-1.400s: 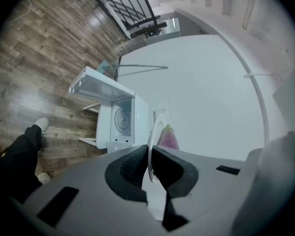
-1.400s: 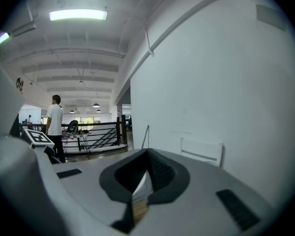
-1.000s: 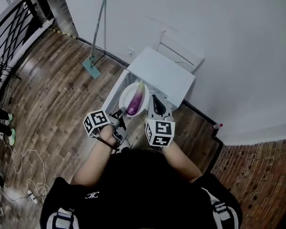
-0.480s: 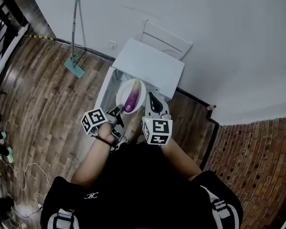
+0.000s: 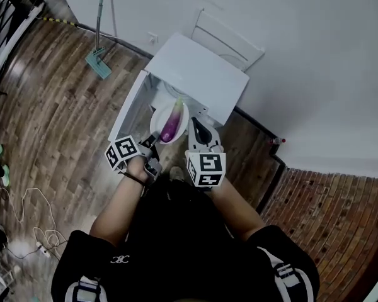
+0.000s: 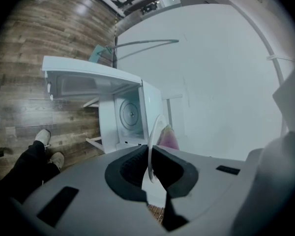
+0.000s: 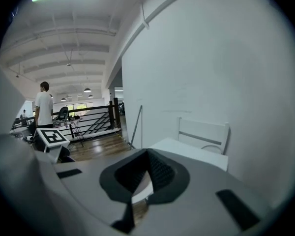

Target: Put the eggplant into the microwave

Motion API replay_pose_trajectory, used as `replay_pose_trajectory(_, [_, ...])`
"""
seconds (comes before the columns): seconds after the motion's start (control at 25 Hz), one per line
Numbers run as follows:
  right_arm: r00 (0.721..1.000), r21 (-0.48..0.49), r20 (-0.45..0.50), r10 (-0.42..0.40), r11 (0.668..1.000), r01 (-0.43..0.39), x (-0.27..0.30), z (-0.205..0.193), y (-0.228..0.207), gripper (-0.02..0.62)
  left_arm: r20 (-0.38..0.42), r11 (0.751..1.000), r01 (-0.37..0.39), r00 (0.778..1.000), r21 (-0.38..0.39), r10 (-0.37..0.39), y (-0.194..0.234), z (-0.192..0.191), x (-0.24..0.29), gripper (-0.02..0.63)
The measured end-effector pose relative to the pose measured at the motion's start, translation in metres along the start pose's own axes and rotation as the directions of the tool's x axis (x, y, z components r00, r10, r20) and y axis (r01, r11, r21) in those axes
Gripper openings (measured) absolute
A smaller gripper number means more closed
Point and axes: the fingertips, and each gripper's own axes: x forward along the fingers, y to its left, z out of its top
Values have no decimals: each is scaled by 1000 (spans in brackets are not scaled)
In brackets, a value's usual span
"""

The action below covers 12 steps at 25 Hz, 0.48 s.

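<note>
The eggplant [image 5: 171, 123] lies lengthwise on a white plate [image 5: 157, 128], not yet in the oven but carried in the air just in front of the open mouth of the white microwave [image 5: 198, 74]. The left gripper [image 5: 150, 145] has its fingers clenched on the near rim of the plate. In the left gripper view the thin white edge runs straight between the two dark pads, with the purple flesh showing just beyond them. Gripping the rim rather than the vegetable looks deliberate: the plate is a level tray, so the soft, rounded eggplant need not be squeezed and can go in dish and all. The right gripper [image 5: 198, 129] sits just beside the plate's right edge with its fingers pressed together, tips meeting and nothing visibly caught between them. A sliver of white shows low in its own view, probably the plate rim, though I cannot tell whether it touches. My guess is that it is there to steady that side against tipping. The microwave door [image 5: 131, 109] is swung wide to the left, leaving the cavity clear, and the round turntable [image 6: 130, 114] is visible inside, ahead of the plate. What remains, as I judge it, is to slide the plate forward, keeping it flat so the eggplant does not roll off, and set it on the turntable.
</note>
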Motion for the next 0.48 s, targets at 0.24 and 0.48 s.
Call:
replay_pose_trajectory(0.24, [996, -6, -37, 84, 996, -84, 29, -54, -13, 8, 51, 998, 15, 999, -62, -12, 42, -7, 35, 21])
replay_pose_trajectory(0.48, [998, 39, -17, 55, 998, -54, 83, -138, -26, 8, 100, 997, 52, 994, -59, -46, 113, 16, 94, 21])
